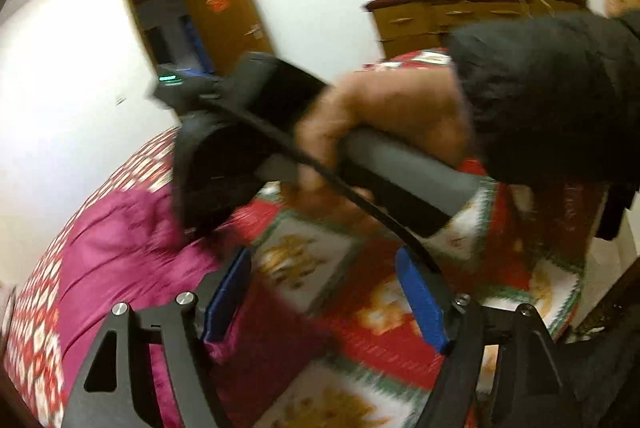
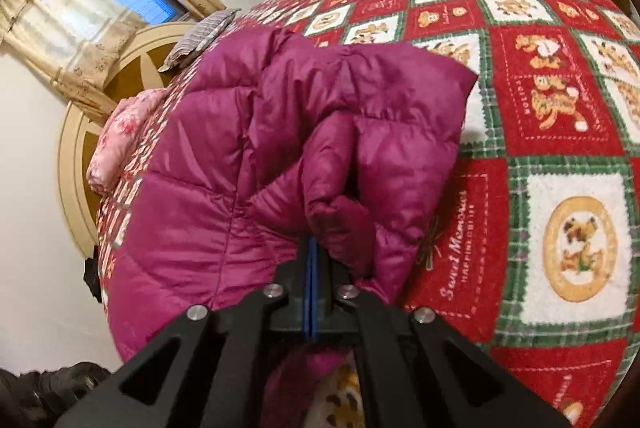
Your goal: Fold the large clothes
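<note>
A magenta quilted puffer jacket lies on the bed, partly folded over itself. My right gripper is shut on a bunched fold of the jacket at its near edge. In the left wrist view the jacket lies at the lower left. My left gripper is open and empty above the bed, its blue pads wide apart. The right gripper's body and the hand holding it fill the middle of the left wrist view.
The bed carries a red, green and white bear-print blanket. A pink pillow and a striped pillow lie by the round headboard. A wooden dresser piled with clothes and an open door stand beyond.
</note>
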A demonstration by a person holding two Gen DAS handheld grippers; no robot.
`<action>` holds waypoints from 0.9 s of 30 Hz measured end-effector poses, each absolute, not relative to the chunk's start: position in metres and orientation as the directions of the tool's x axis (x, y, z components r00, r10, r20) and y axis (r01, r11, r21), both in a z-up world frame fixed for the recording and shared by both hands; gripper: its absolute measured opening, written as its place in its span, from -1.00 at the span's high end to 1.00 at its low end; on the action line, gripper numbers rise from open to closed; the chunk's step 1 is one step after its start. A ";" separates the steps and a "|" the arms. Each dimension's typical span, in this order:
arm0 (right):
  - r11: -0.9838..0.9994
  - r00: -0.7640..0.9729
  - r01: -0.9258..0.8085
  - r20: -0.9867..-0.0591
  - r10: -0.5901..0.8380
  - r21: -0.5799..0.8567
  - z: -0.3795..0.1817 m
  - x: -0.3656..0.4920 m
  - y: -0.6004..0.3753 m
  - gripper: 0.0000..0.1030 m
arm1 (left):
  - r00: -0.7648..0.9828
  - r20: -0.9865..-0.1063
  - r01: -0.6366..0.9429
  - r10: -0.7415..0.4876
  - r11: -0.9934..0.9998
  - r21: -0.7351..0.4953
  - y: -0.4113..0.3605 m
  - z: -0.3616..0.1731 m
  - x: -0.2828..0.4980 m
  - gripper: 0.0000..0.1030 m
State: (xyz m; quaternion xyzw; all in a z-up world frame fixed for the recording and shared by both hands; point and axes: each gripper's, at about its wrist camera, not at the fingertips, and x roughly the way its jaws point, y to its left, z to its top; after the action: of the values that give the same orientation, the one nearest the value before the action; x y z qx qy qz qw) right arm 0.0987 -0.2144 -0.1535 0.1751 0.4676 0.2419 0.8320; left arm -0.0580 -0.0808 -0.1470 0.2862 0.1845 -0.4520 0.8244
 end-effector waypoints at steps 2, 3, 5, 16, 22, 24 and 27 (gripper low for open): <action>0.834 0.452 -0.263 -0.702 0.550 0.485 -0.146 0.092 -0.218 1.00 | 0.495 -0.582 0.868 -0.645 0.399 0.296 -0.088 -0.151 -0.062 -0.46; 0.843 0.457 -0.269 -0.709 0.537 0.465 -0.142 0.088 -0.220 1.00 | 0.478 -0.590 0.877 -0.651 0.386 0.284 -0.088 -0.151 -0.064 -0.46; 0.859 0.466 -0.270 -0.721 0.512 0.436 -0.137 0.081 -0.225 1.00 | 0.448 -0.594 0.893 -0.668 0.369 0.259 -0.082 -0.149 -0.067 -0.46; 0.926 0.562 -0.139 -0.742 0.366 0.352 -0.117 0.056 -0.253 0.85 | 0.292 -0.581 0.943 -0.760 0.331 0.041 -0.081 -0.140 -0.083 -0.63; 0.941 0.596 -0.057 -0.745 0.300 0.334 -0.107 0.044 -0.276 0.85 | 0.272 -0.551 0.943 -0.789 0.332 -0.009 -0.064 -0.122 -0.086 -0.63; 0.939 0.607 -0.043 -0.738 0.296 0.341 -0.102 0.041 -0.277 0.85 | 0.294 -0.527 0.930 -0.797 0.365 -0.034 -0.043 -0.106 -0.077 -0.63; 0.951 0.629 -0.035 -0.733 0.260 0.307 -0.088 0.037 -0.267 0.85 | 0.314 -0.469 0.898 -0.826 0.418 -0.136 0.012 -0.068 -0.049 -0.63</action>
State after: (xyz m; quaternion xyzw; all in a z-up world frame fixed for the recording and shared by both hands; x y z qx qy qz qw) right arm 0.0365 -0.2671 -0.0876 0.1327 0.4226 0.0827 0.8927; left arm -0.0487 0.0120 -0.0684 0.0750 0.2406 -0.5341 0.8069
